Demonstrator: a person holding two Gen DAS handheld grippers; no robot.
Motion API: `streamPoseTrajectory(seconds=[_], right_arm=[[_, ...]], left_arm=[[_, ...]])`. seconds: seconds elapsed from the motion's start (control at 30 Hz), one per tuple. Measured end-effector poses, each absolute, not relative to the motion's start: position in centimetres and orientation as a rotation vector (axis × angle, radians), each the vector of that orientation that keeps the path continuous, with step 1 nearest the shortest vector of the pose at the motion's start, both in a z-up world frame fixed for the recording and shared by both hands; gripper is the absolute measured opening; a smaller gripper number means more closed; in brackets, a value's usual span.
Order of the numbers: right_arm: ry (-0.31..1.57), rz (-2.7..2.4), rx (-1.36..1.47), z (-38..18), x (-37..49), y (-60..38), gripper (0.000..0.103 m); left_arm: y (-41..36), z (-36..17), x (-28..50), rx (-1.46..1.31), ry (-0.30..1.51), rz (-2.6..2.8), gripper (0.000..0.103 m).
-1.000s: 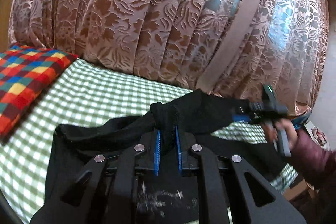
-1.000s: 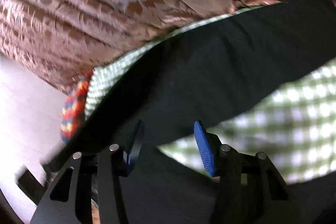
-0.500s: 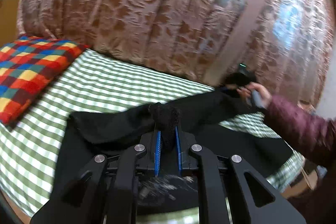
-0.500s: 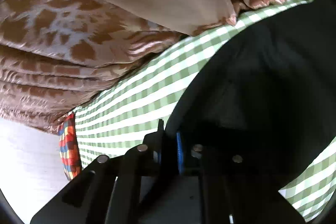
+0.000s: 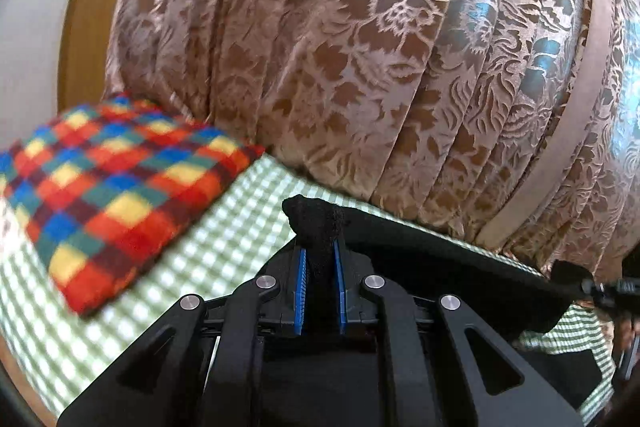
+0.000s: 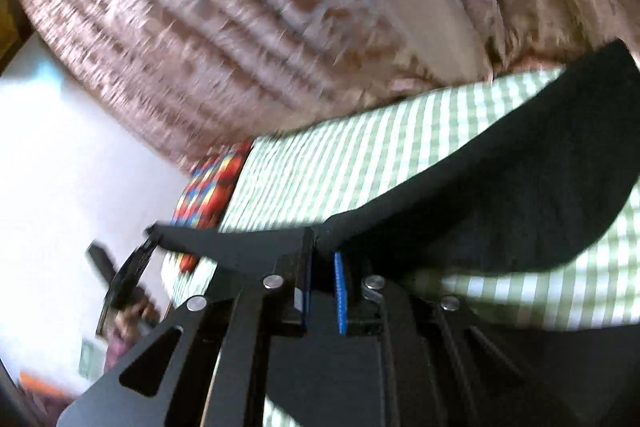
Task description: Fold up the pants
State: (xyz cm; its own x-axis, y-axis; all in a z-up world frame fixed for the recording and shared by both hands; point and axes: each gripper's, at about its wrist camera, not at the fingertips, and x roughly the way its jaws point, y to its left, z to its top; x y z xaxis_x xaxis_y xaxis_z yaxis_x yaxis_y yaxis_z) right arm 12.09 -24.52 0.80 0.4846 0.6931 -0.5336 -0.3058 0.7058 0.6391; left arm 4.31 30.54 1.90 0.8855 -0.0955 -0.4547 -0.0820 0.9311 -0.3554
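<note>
Both the left hand-held gripper (image 5: 320,267) and the right hand-held gripper (image 6: 322,267) pinch the black pants (image 5: 440,259), lifted above the checked bed (image 5: 224,243); pillow (image 5: 120,195) at nine o'clock; folding barely begun

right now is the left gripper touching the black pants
Touching. The left wrist view shows the left gripper shut on a bunched edge of the black pants, cloth pinched between both blue pads.

pants (image 5: 440,259) above bedsheet (image 5: 224,227), pillow (image 5: 120,195) left
</note>
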Motion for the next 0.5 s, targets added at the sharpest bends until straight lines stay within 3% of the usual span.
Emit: streamPoseTrajectory(seconds=[0.23, 0.4, 0.5], right_arm=[[1.036, 0.625, 0.470, -6.1, 4.4, -23.3, 0.008], [1.132, 0.569, 0.463, -10.1, 3.6, -22.5, 0.008], [1.137, 0.563, 0.460, -10.8, 4.2, -22.4, 0.008]], left_arm=[[31.3, -4.7, -1.1, -0.510, 0.671, 0.019, 0.014], [32.4, -7.5, -4.1, -0.667, 0.746, 0.046, 0.028], [33.2, -7.7, -6.0, -0.784, 0.732, 0.028, 0.029]])
